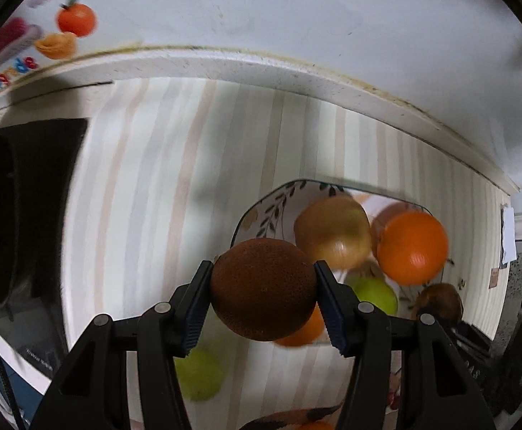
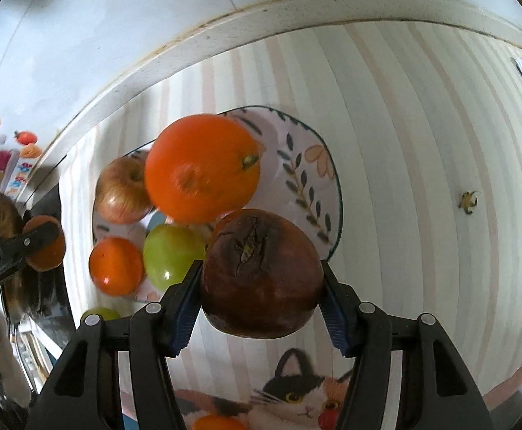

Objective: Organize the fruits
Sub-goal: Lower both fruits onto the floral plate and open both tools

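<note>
My left gripper is shut on a dark brown, rough-skinned round fruit, held above the striped cloth just in front of a leaf-patterned plate. The plate holds a yellow-brown apple, a large orange, a green apple and a small orange. My right gripper is shut on a dark reddish-brown cracked fruit, at the near edge of the same plate. There I see the large orange, a reddish apple, a green apple and a small orange. The left gripper with its fruit shows at far left.
A green fruit lies on the striped cloth near the left gripper, also seen in the right wrist view. A cat picture is on the cloth's near part. A white ledge and wall run behind. Dark objects stand at left.
</note>
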### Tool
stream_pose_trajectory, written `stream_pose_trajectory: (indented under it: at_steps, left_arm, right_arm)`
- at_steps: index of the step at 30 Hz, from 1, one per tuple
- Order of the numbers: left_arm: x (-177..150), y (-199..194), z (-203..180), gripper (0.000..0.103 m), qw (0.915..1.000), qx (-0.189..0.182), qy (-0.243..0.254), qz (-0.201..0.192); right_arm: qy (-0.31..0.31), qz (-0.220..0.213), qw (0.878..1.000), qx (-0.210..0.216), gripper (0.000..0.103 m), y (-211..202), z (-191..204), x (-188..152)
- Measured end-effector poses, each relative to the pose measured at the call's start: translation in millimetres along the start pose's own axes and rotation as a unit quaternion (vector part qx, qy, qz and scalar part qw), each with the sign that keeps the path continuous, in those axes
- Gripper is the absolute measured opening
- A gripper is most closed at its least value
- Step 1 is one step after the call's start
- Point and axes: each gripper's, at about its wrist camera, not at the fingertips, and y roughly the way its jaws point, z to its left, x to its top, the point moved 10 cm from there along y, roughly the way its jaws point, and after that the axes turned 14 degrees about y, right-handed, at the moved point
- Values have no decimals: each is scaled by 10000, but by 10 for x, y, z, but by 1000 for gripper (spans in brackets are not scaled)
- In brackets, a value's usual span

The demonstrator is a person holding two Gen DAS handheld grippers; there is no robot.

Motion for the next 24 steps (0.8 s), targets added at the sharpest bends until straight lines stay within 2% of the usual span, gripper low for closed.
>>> stream_pose_trajectory:
  at_steps: [5, 10, 11, 12, 13, 14, 16, 19, 24]
  left_arm:
    - [126, 196, -45, 53, 9996, -80, 29, 279]
    - [77, 315, -29, 54, 9988, -39, 1, 498]
    - [50, 331, -22, 54, 9985, -31, -22, 538]
    - [51, 347, -5, 54, 9985, -22, -57, 539]
    - [51, 344, 11, 60, 9988, -8, -85, 478]
    - [55, 332, 13, 73, 9991, -9, -69, 421]
    - [55, 276, 17, 86, 9995, 16, -41, 304]
    - [30, 188, 28, 88, 9998, 44, -59, 198]
    - [-96, 57, -16, 88, 9998, 178, 60, 110]
  right_arm:
    - [73, 30, 10000, -30, 63, 100, 74, 79]
    - [114, 134, 9998, -64, 64, 187, 53, 78]
    - [145, 187, 9997, -72, 65, 193, 17, 58]
    - [186, 232, 9995, -80, 75, 211, -2, 57]
    - [242, 278, 9993, -25, 84, 214, -4, 56]
    - [254, 303, 9992, 34, 99, 237, 33, 72]
    - [247, 296, 9992, 41, 100, 216, 56, 80]
    - [109, 217, 9997, -17, 100, 159, 118, 94]
    - [-263, -19, 9991, -346, 100, 51, 264, 95]
